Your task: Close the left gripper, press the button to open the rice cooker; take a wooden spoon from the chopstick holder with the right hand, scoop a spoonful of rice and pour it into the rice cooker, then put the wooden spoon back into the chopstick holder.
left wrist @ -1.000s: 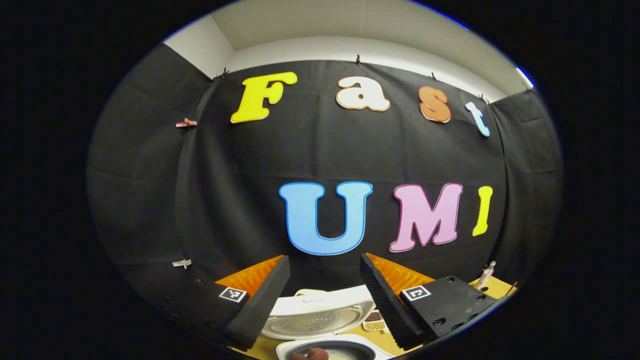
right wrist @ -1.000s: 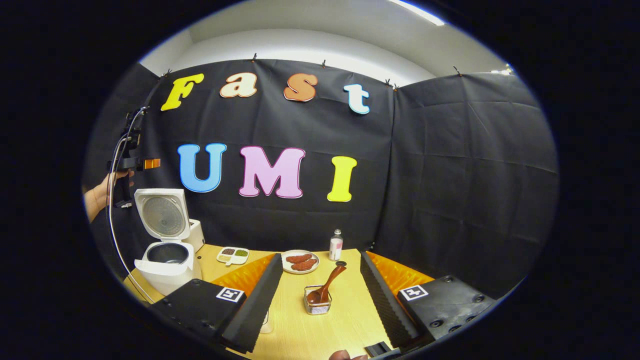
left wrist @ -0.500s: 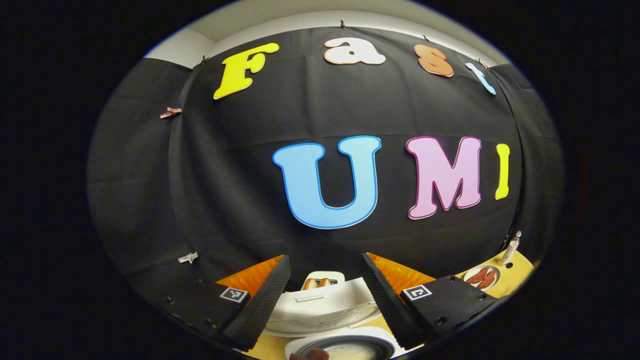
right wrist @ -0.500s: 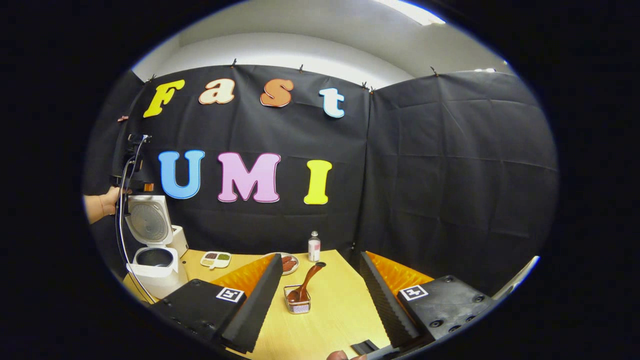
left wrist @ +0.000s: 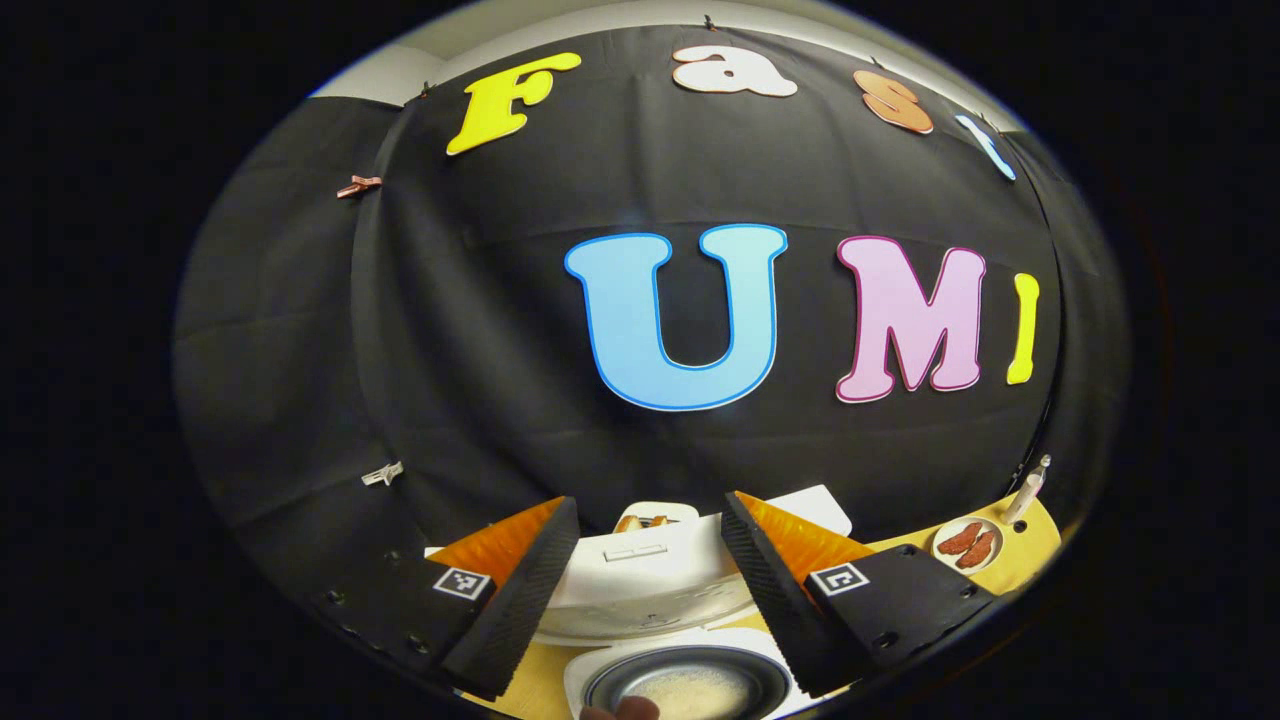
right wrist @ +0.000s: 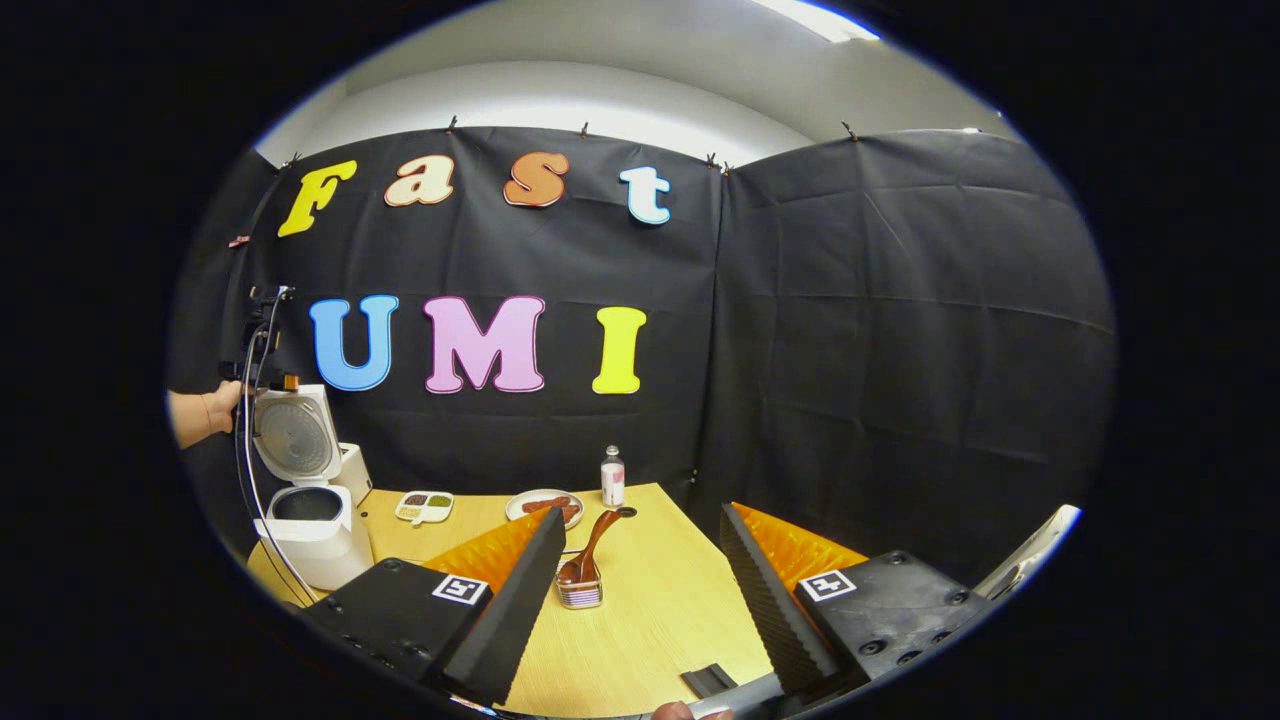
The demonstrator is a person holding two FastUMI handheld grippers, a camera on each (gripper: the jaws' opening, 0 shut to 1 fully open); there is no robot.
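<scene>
While the rice cooker [left wrist: 680, 640] sits with its lid [left wrist: 650, 585] already up, my left gripper [left wrist: 650, 570] hovers over it w/ jaws apart and nothing between them; I'd guess it's parked high so it's out of the way of the pouring to come. Left gripper view: inner pot [left wrist: 690, 690] right below, pale contents at the bottom, lid leaning back toward the wall, a plate [left wrist: 967, 545] far right on the table [left wrist: 1040, 525]. Right gripper view: right gripper [right wrist: 640, 590] also has jaws apart, empty, aimed down the table. Wooden spoon [right wrist: 590, 545] stands tilted in the chopstick holder [right wrist: 582, 595], handle leaning up and right, prob. so it's easy to pinch; it sits just beside my left finger [right wrist: 510, 600] in frame, not between the two yet. Cooker is far left, w/ a hand [right wrist: 205, 410] holding the other gripper above it. Small divided dish [right wrist: 425, 507], plate and bottle [right wrist: 612, 478] sit farther back. Judging by this, button step is done; next is centring on the spoon handle.
</scene>
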